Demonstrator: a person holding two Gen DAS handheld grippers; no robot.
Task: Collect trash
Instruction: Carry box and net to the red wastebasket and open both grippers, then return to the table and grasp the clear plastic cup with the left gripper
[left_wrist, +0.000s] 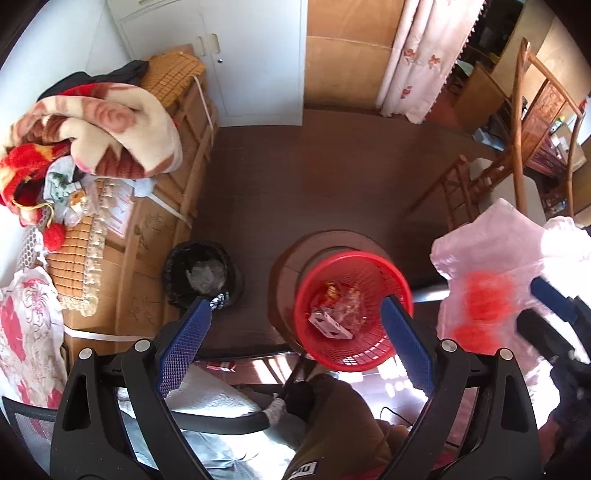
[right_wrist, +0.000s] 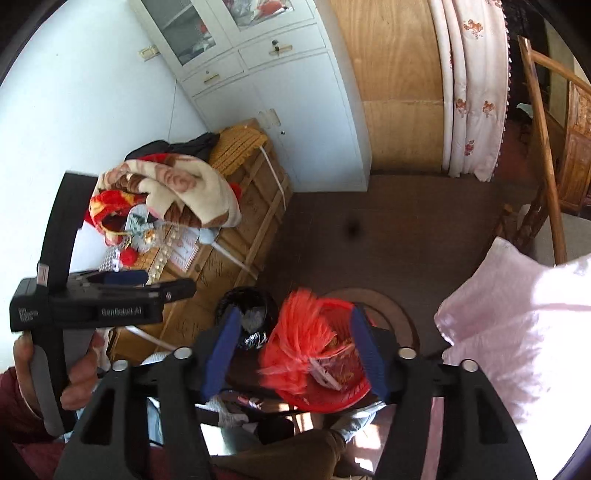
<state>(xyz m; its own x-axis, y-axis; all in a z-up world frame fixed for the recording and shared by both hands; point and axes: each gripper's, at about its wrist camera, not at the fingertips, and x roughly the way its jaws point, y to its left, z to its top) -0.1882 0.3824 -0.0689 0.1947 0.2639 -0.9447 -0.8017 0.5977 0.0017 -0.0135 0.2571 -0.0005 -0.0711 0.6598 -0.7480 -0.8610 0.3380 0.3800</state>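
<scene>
In the left wrist view, the left tool (left_wrist: 295, 332) hangs above the floor with its two blue fingers (left_wrist: 183, 347) spread wide and nothing between them. Low in the centre of the frame, just inside the right-hand finger, a red basket (left_wrist: 354, 314) stands on a round wooden stool (left_wrist: 291, 258), raised, it seems, so that it is easy to reach. Inside it lie the things to collect: a crumpled clear wrapper, a white card box and a scrap of bright packaging. To its left, on the floor beside a big cardboard box (left_wrist: 162, 229), stands a black bin (left_wrist: 201, 273) lined with a dark bag and holding pale crumpled plastic. At the right edge a pink plastic bag (left_wrist: 495, 266) hangs in the air, a blue finger of the right tool (left_wrist: 554, 299) showing against it; the bag is probably held open there to take the basket's contents. Whether that tool pinches the film cannot be told here.

In the right wrist view, the right tool (right_wrist: 295, 347) has its fingers set well apart, framing the red basket (right_wrist: 332, 391) at lower centre, which is smeared by motion blur. The pink bag (right_wrist: 517, 332) fills the lower right, outside the fingers, so how it is held stays unclear. The black bin (right_wrist: 251, 314) sits just left of the basket. At the left, a hand (right_wrist: 74, 380) grips the handle of the left tool (right_wrist: 122, 278), held off to the side.
</scene>
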